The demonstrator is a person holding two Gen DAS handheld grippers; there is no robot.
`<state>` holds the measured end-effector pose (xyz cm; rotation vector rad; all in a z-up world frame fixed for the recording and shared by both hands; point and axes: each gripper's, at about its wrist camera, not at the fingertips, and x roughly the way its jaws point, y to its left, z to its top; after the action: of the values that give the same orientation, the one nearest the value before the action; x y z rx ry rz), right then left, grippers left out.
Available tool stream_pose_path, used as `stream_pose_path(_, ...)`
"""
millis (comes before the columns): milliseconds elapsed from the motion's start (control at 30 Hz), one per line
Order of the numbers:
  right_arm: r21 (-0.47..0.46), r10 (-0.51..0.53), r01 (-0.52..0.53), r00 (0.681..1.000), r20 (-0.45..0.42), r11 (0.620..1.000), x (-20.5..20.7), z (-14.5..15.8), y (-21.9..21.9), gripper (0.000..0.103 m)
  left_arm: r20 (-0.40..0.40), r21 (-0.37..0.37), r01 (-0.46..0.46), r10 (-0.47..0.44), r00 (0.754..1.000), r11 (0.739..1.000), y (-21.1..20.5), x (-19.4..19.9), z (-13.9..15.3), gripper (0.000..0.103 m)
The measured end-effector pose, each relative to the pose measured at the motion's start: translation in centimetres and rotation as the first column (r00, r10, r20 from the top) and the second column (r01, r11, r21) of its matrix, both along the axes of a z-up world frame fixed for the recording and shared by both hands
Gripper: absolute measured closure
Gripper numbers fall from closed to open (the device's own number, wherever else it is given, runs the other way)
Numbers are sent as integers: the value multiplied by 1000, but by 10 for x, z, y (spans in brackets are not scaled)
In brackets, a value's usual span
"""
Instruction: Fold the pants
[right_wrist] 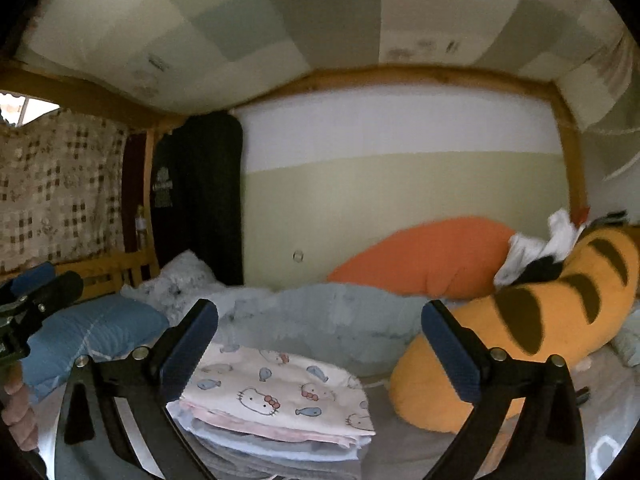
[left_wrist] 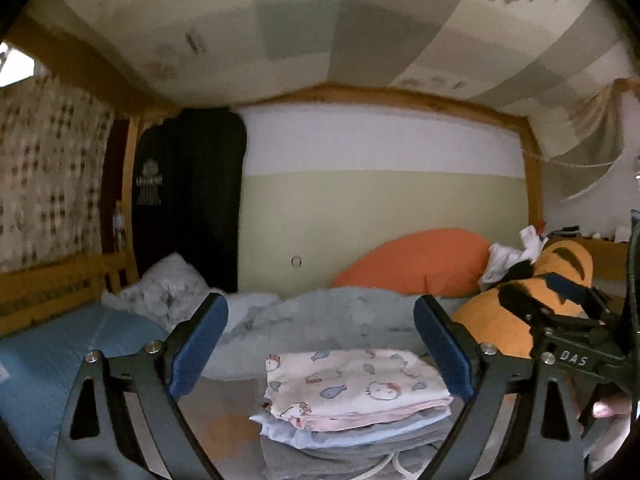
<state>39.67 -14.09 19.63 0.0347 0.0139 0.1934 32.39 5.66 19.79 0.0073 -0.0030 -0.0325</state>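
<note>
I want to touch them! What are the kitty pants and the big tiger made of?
The kitty-print pants look like thin, soft woven cotton, matte: they fold into flat, crisp layers. The tiger looks like plush, fuzzy fabric over stuffing: rounded, puffy shape with a soft surface. Neither can be told for sure.

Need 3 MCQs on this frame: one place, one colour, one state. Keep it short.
1. Where do the folded printed pants lie?
A. atop a stack of folded clothes
B. on the orange pillow
C. hung on the bed frame

2. What colour is the pillow by the wall?
A. green
B. orange
C. black

3. How are the two grippers?
A. both open, empty
B. both shut on the pants
C. left open, right shut

Answers:
1 A: other folded layers show under them.
2 B: it is plainly orange.
3 A: left gripper and right gripper have fingers spread, nothing between.
</note>
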Motion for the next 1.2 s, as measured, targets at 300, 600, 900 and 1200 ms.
stream_pose_path(300, 13, -26, 26, 999, 25, 1000, -69, -4, -15, 1, 68, 83, -55, 49, 996, 995, -17, -72, -5, 8)
stream_pose_path(600, 28, -49, 49, 999, 10, 998, -85, -88, -42, 1, 58, 112, -69, 63, 996, 991, -18, -69, -76, 2)
stream_pose_path(900, -15, -36, 35, 995, -88, 999, -39, -155, -45, 1, 109, 177, -169, 151, 982, 970, -29, -43, -167, 1)
stream_pose_path(1200, -92, -90, 75, 982, -168, 993, -15, -183, -30, 1, -30, 70, -171, 173, 984, 983, -1, -20, -187, 1)
